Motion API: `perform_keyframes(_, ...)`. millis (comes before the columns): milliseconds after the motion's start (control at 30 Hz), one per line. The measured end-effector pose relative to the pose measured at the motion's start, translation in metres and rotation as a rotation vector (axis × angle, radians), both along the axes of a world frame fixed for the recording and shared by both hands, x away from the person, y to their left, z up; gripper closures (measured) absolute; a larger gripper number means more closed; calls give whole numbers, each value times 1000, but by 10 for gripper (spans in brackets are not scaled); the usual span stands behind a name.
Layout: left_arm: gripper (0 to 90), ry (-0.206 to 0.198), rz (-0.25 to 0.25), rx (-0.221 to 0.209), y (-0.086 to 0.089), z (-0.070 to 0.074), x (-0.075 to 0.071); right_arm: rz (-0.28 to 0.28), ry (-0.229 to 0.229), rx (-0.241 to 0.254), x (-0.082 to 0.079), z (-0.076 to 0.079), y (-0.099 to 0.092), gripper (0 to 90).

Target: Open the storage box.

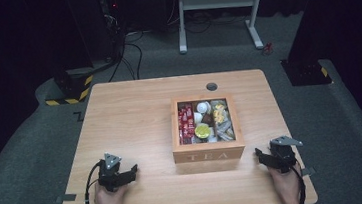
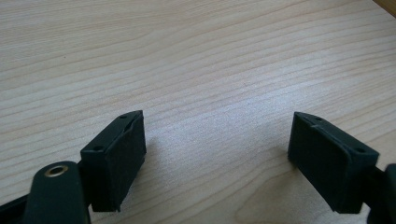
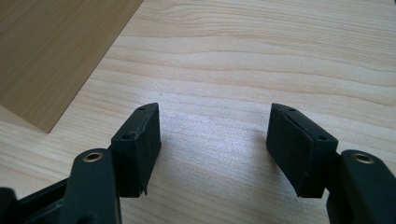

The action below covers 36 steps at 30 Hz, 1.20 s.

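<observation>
Wooden item: pale wooden tea box [image 1: 209, 154] with "TEA" lettered on its near face, lid off or folded out of sight, contents exposed.
Location: right of centre on the light wood-grain table [image 1: 130, 117], between the two grippers and a little beyond them; its near wall [image 3: 51, 56] stands just left of the right gripper's jaws in the right gripper view.
Contents: red sachets [image 1: 186, 121] stacked in the left compartment; small round white and yellow-topped pots [image 1: 202, 130] in the middle; wrapped packets, some with yellow print, on the right. Finer detail too small to tell.
Left gripper: black two-jaw left gripper [image 1: 134, 171] — jaws spread apart, nothing between them, low over bare table [image 2: 215, 140] near the front edge.
Right gripper: black two-jaw right gripper [image 1: 258, 154] — jaws likewise wide and empty [image 3: 215, 140], just beside the box's near right corner.
Progress: by my judgement nothing begun — box untouched, every item in its compartment.
Remaining: the reach into the box, the grasp, all handling.
</observation>
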<state>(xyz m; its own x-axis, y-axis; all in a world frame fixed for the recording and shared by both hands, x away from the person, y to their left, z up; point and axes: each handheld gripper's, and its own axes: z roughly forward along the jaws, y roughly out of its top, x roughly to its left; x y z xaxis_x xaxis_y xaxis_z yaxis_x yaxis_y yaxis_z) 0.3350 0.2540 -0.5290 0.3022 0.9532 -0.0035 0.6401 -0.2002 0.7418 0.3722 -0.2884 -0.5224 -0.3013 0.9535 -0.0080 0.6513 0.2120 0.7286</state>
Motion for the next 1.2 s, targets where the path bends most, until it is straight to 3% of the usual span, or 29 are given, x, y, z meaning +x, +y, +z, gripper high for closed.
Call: perform_keyframes(1200, 195, -2, 1, -1, 0, 0, 0, 9, -3, -2, -2, 0, 2, 387)
